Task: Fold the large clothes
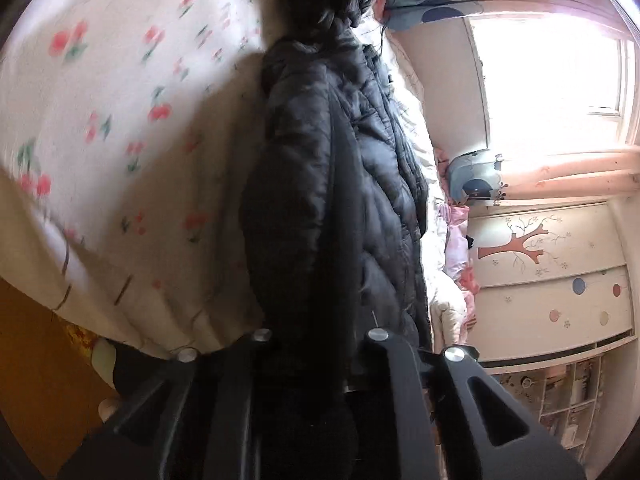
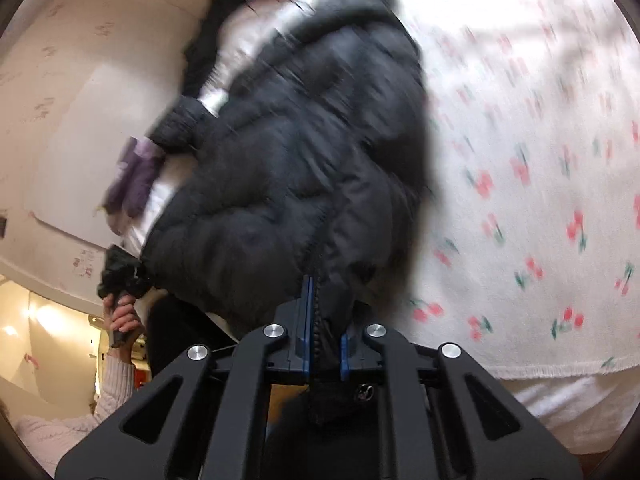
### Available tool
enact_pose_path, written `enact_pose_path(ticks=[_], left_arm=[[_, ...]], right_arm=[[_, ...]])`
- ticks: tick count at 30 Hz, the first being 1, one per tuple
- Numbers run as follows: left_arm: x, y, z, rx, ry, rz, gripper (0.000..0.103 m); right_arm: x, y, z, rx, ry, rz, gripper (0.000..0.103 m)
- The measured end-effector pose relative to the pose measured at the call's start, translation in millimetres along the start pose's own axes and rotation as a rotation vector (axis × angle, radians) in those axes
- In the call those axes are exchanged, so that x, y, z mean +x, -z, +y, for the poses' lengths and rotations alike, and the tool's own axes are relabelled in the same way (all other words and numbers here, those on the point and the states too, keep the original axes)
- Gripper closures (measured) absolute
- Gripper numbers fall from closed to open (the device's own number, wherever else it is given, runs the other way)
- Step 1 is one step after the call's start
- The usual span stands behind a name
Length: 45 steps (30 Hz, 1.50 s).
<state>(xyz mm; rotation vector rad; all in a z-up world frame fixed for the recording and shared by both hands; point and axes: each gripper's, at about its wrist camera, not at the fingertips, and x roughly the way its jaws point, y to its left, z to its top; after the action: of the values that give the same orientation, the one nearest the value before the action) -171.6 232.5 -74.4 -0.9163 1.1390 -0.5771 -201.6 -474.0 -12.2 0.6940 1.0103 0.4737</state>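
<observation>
Left wrist view: the left gripper [image 1: 320, 360] is buried in the lower edge of the black puffer jacket [image 1: 332, 184]. Its fingers are hidden behind the fabric; they are pressed nearly together and appear to pinch the jacket. The jacket runs from the gripper up the middle of the frame and lies over the bed [image 1: 120, 128], which carries a white cover printed with red cherries. Right of the jacket are bunched pink bedding [image 1: 456, 236], a cabinet [image 1: 552, 280] painted with a tree and coloured dots, and a bright window [image 1: 548, 72]. A shelf unit [image 1: 568, 392] sits below the cabinet. No writing is legible.

Right wrist view: the right gripper [image 2: 325, 340] pinches the jacket [image 2: 296, 168] at its zipper edge; the blue-lined fingers [image 2: 307, 320] are closed on the fabric. A small round emblem on the cloth below the fingers is too small to read. The jacket hangs between the gripper and the bed [image 2: 540, 160], which fills the right side. At lower left, a hand [image 2: 124, 314] in a pale knit sleeve holds the other gripper, which clamps a bunched jacket corner. A purple garment [image 2: 136, 180] lies beside the jacket, against the pale wall [image 2: 80, 120]. The frame is motion-blurred.
</observation>
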Motion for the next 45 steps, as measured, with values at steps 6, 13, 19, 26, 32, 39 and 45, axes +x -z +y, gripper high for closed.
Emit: enact_pose_path(ticks=[6, 13, 19, 26, 32, 39, 45], left_arm=[[-37.5, 1.4, -66.2, 0.147, 0.013, -0.050, 0.095], [-10.8, 10.1, 15.7, 0.118, -0.321, 0.152, 0.061], [-75.4, 5.5, -10.7, 0.208, -0.448, -0.050, 0.034], [-21.0, -9.1, -52.7, 0.404, -0.406, 0.001, 0.026], [10.6, -36.2, -59.9, 0.466, -0.596, 0.046, 0.030], [32.8, -51.7, -166.2, 1.341, -1.142, -0.394, 0.007], [128.0, -94.0, -115.2, 2.017, -1.482, -0.149, 0.007]], right_arm=[[-49.8, -29.0, 46.9, -0.089, -0.076, -0.118, 0.094], [7.1, 19.9, -13.0, -0.086, 0.270, 0.235, 0.090], [-40.7, -10.9, 22.2, -0.139, 0.280, 0.035, 0.078], [36.5, -4.7, -3.5, -0.124, 0.353, 0.271, 0.052], [10.6, -34.2, 40.2, -0.162, 0.265, 0.129, 0.052], [50.3, -125.4, 85.3, -0.212, 0.004, -0.164, 0.037], [160.1, -166.8, 43.3, -0.026, -0.191, -0.205, 0.037]])
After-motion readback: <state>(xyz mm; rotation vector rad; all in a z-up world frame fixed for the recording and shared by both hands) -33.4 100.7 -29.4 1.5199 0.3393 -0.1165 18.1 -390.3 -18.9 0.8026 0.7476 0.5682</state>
